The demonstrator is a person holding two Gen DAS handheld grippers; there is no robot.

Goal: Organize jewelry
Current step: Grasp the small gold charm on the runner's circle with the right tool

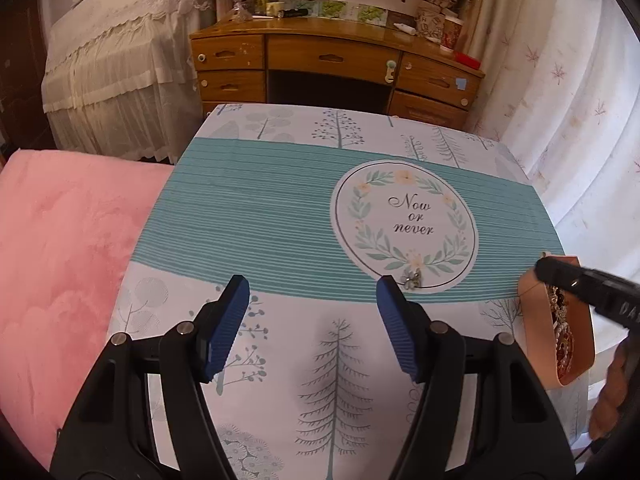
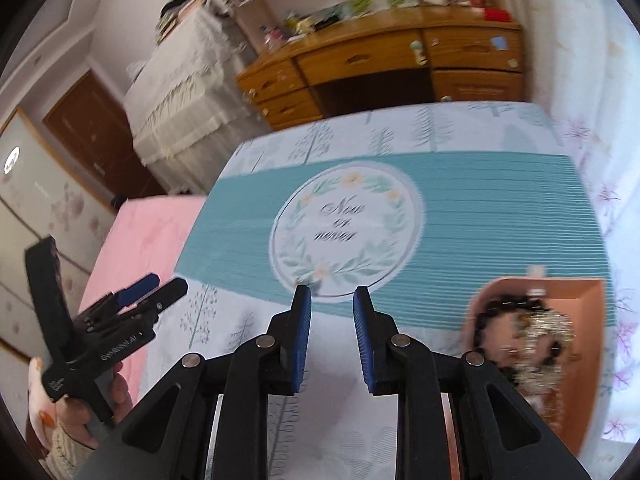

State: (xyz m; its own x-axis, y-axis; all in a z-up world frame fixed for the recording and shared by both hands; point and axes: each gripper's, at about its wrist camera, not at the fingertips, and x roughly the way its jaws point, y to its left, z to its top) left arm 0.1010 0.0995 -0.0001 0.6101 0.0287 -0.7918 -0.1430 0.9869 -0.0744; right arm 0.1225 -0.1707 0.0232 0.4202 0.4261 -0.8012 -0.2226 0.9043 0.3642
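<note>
Jewelry piece point(image 1: 412, 280), small and silvery, lies loose at the wreath's 6 o'clock. Right gripper point(image 2: 332, 300), half-open and empty, should straddle it squarely, then carry it toward 3 o'clock, to the pink tray point(image 2: 592, 320). Left gripper point(image 1: 314, 292) waits wide, empty.

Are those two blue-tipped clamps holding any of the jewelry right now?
No. The left gripper and right gripper are both open with nothing between their fingers. A small silvery trinket lies loose on the table; the rest sits in the pink tray.
</note>
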